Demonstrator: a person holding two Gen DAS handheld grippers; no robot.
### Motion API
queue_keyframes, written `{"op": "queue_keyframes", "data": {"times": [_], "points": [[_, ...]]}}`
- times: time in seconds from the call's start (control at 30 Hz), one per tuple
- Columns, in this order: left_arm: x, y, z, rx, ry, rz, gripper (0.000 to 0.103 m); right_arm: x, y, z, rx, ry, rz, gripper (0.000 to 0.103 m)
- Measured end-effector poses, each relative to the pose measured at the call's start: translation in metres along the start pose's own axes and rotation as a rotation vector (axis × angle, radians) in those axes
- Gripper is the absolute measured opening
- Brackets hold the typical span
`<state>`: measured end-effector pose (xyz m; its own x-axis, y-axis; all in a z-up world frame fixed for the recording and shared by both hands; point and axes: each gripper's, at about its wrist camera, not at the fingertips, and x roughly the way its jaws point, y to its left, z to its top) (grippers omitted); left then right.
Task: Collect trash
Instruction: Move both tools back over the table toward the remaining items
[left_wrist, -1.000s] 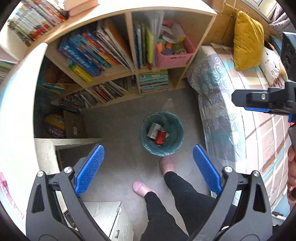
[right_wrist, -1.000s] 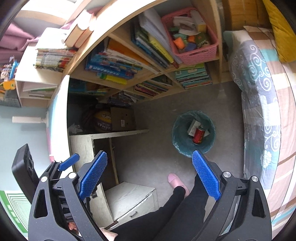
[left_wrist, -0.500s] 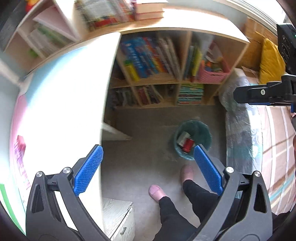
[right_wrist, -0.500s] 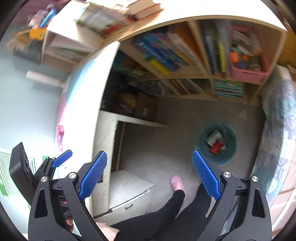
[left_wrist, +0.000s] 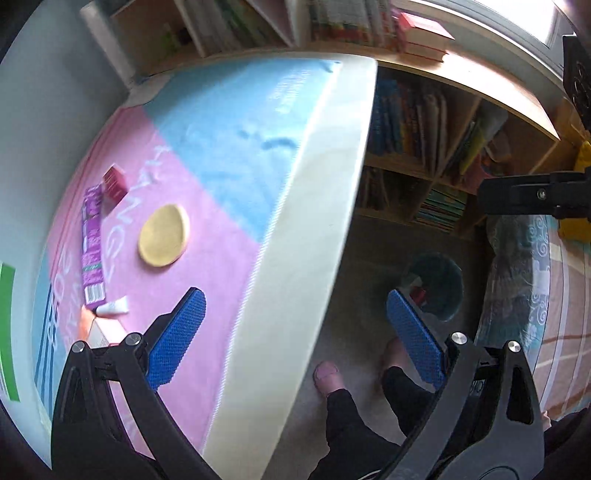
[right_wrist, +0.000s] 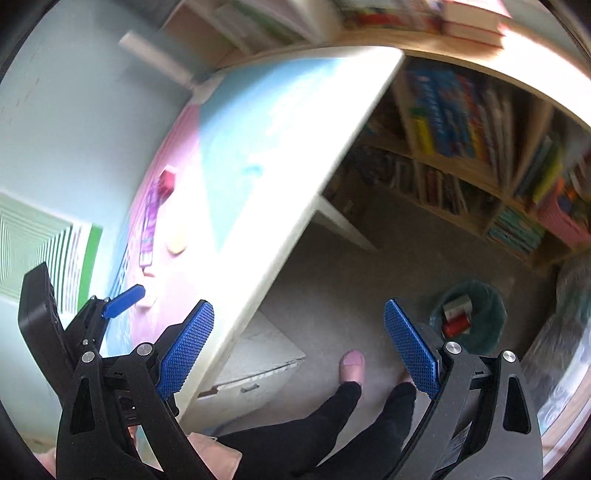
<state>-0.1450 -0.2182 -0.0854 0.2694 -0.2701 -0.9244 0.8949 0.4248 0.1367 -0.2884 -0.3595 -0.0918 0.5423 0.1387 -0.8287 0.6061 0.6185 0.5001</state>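
Note:
A teal trash bin (left_wrist: 437, 286) stands on the floor, holding a red can (right_wrist: 456, 326) and a white carton; it also shows in the right wrist view (right_wrist: 471, 321). On the desk's pink and blue mat (left_wrist: 229, 155) lie a purple box (left_wrist: 92, 243), a small red box (left_wrist: 114, 182), a yellow round pad (left_wrist: 164, 236) and a small white tube (left_wrist: 112, 307). My left gripper (left_wrist: 295, 332) is open and empty over the desk's edge. My right gripper (right_wrist: 299, 345) is open and empty, above the floor beside the desk.
A wooden bookshelf (left_wrist: 436, 147) full of books stands behind the bin. A bed with a patterned cover (left_wrist: 524, 280) is at the right. A white drawer unit (right_wrist: 255, 365) sits under the desk. The person's legs and pink slippers (right_wrist: 351, 363) are on the floor.
Both grippers have swung left, away from the bin and toward the desk. The desk top with its litter has come into view. Both stay open and empty.

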Motion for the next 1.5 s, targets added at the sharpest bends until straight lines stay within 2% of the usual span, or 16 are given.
{"op": "queue_keyframes", "data": {"times": [0.4,0.67,1.0,1.5], "points": [[-0.013,0.092,-0.051,-0.214,-0.009,0.075,0.096,0.046,0.092,0.002,-0.210,0.081,0.016,0.093],[-0.018,0.128,-0.070,-0.311,-0.010,0.111,0.096,0.069,0.136,0.004,-0.292,0.113,0.024,0.093],[-0.014,0.164,-0.085,-0.387,-0.003,0.139,0.096,0.097,0.176,0.012,-0.391,0.130,-0.012,0.093],[0.026,0.205,-0.081,-0.474,0.063,0.099,0.096,0.159,0.204,0.043,-0.496,0.171,-0.130,0.093]]}}
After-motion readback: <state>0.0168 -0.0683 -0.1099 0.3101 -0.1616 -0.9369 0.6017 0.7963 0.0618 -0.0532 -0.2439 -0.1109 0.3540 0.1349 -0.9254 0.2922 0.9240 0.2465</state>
